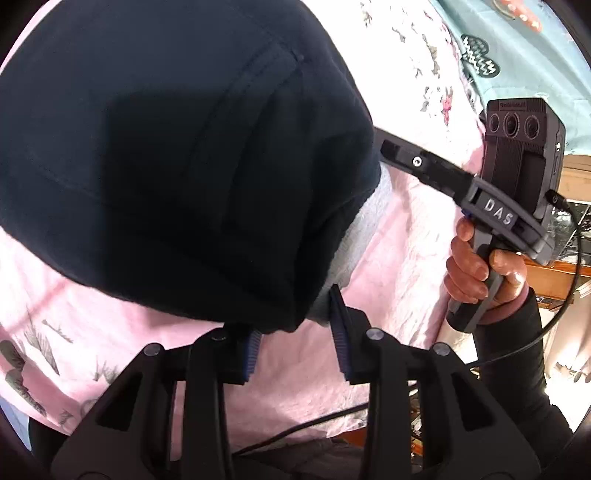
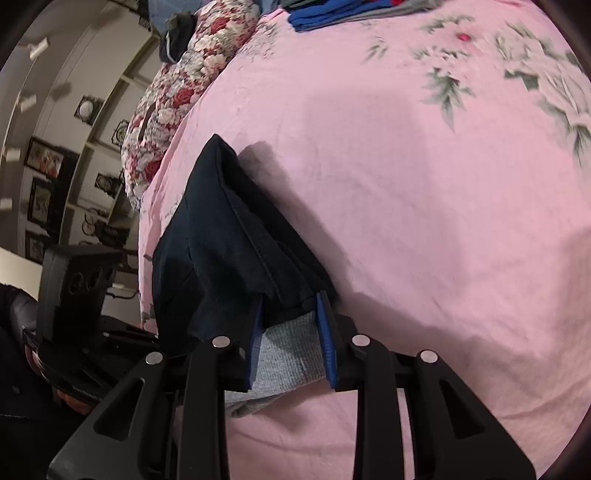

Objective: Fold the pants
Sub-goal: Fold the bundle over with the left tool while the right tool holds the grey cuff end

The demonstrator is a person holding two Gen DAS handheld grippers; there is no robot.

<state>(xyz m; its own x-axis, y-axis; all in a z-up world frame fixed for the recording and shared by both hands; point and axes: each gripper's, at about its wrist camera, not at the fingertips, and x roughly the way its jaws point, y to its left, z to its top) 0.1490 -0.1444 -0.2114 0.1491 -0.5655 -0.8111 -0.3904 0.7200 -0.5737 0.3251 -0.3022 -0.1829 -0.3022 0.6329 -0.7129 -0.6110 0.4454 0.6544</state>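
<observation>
Dark navy pants (image 1: 166, 155) with a grey inner lining lie folded on a pink flowered bedsheet (image 1: 406, 266). My left gripper (image 1: 295, 332) stands open around the near edge of the pants, blue pads on either side of the cloth. In the left wrist view the right gripper (image 1: 391, 147) reaches into the pants' right edge, held by a hand. In the right wrist view my right gripper (image 2: 290, 332) has its jaws wide apart around the pants (image 2: 229, 236) and their grey lining (image 2: 284, 354).
A teal patterned cloth (image 1: 517, 48) lies at the far right of the bed. A rose-patterned quilt (image 2: 177, 96) and blue and grey clothes (image 2: 332, 11) lie at the far end. A wall with framed pictures (image 2: 44, 162) stands left of the bed.
</observation>
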